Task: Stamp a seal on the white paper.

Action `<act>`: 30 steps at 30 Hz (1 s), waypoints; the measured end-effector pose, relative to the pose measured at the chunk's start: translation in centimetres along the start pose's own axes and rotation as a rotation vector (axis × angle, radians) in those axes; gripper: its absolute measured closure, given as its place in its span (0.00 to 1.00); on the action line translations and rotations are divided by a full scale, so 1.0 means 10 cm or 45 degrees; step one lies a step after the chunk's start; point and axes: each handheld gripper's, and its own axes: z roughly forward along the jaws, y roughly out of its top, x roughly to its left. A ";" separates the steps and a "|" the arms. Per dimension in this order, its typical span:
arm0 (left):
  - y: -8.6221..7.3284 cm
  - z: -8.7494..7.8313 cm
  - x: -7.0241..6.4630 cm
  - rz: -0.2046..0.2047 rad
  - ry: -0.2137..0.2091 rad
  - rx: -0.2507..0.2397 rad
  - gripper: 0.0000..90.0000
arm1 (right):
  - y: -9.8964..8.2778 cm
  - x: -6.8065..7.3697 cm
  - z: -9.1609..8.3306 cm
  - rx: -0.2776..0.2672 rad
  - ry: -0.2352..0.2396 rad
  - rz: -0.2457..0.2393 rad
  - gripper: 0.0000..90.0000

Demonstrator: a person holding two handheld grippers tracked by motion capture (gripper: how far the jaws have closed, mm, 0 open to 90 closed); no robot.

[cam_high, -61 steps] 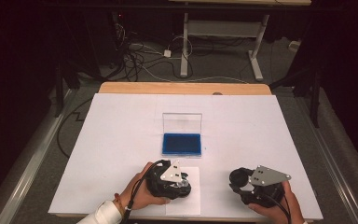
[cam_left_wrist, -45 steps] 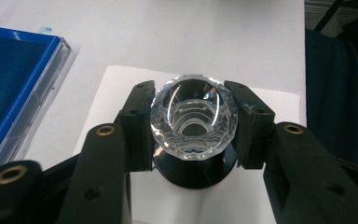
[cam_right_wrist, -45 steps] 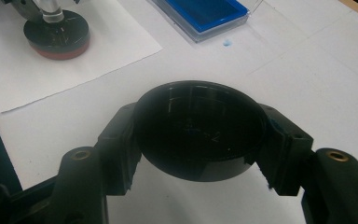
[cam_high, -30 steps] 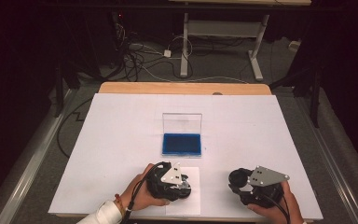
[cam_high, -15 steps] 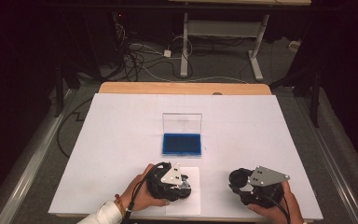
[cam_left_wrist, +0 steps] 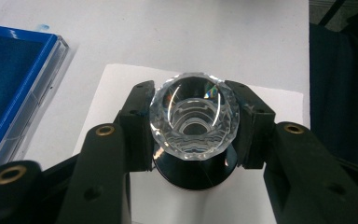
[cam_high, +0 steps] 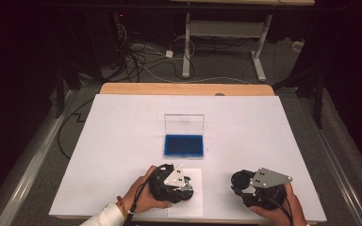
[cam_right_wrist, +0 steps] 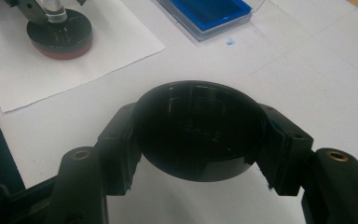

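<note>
Stamping step: left gripper (cam_left_wrist: 195, 123) clamped on faceted clear-glass stamp handle (cam_left_wrist: 195, 119), pressing onto white paper sheet (cam_high: 194, 197). Right gripper (cam_right_wrist: 200, 140) clamped on round black cap (cam_right_wrist: 200, 135). Next: lift straight up, likely recap.

Both forearms come in over the near edge of the desk (cam_high: 122, 117). The left hand (cam_high: 143, 195) wraps the left tool (cam_left_wrist: 193, 126) from its outer side, a white sleeve at the wrist; its black jaws are clamped. The right hand (cam_high: 280, 209) cups the right tool (cam_right_wrist: 200, 135) from beneath near the near right corner, jaws likewise clamped.
</note>
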 end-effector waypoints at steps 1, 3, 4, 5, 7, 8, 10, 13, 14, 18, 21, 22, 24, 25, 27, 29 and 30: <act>0.00 0.00 0.00 0.000 -0.003 0.000 0.60 | 0.00 0.00 0.00 0.001 0.000 0.001 0.43; -0.01 -0.01 -0.01 0.008 0.006 0.009 0.60 | 0.00 0.00 0.00 -0.002 0.002 0.003 0.43; -0.01 -0.01 -0.01 0.006 0.007 0.007 0.60 | 0.00 0.00 0.00 -0.001 0.001 0.000 0.43; -0.01 -0.02 -0.01 -0.001 0.003 0.005 0.60 | 0.00 0.00 0.00 -0.001 0.002 0.000 0.43; -0.02 -0.01 0.00 0.001 0.000 0.000 0.60 | -0.01 0.00 0.00 0.001 0.004 0.003 0.43; -0.01 -0.01 0.00 -0.001 -0.004 0.001 0.60 | -0.01 0.00 0.00 0.000 0.003 0.005 0.43; -0.01 0.00 0.01 -0.001 -0.010 -0.001 0.60 | -0.01 0.00 -0.01 0.001 0.001 0.005 0.43; -0.01 0.00 0.03 -0.009 -0.024 0.003 0.60 | -0.02 0.00 -0.01 0.002 -0.001 0.009 0.43; -0.01 -0.01 0.03 -0.015 -0.027 -0.002 0.60 | -0.02 0.00 -0.01 0.003 -0.002 0.010 0.43; -0.02 -0.01 0.04 -0.011 -0.029 -0.004 0.60 | 0.00 0.02 -0.01 0.003 -0.002 -0.004 0.43; 0.01 0.00 0.00 0.013 0.005 0.021 0.60 | -0.01 0.02 -0.01 0.003 -0.001 -0.008 0.43; 0.02 0.00 -0.01 0.020 0.013 0.032 0.60 | -0.01 0.01 -0.01 0.004 -0.001 -0.004 0.43; 0.02 0.00 -0.01 0.018 0.009 0.030 0.60 | -0.01 0.01 -0.02 0.002 -0.003 -0.004 0.43; 0.01 0.00 -0.01 0.018 0.010 0.027 0.60 | -0.01 0.01 -0.02 0.001 -0.005 -0.005 0.43; 0.01 0.00 -0.01 0.018 0.010 0.023 0.60 | -0.01 0.01 -0.02 0.001 -0.006 -0.005 0.43; 0.01 0.00 0.00 0.016 0.006 0.025 0.60 | -0.01 0.01 -0.02 0.001 -0.006 -0.005 0.43; 0.01 0.00 0.00 0.013 0.005 0.022 0.60 | -0.01 0.01 -0.02 0.002 -0.004 -0.005 0.43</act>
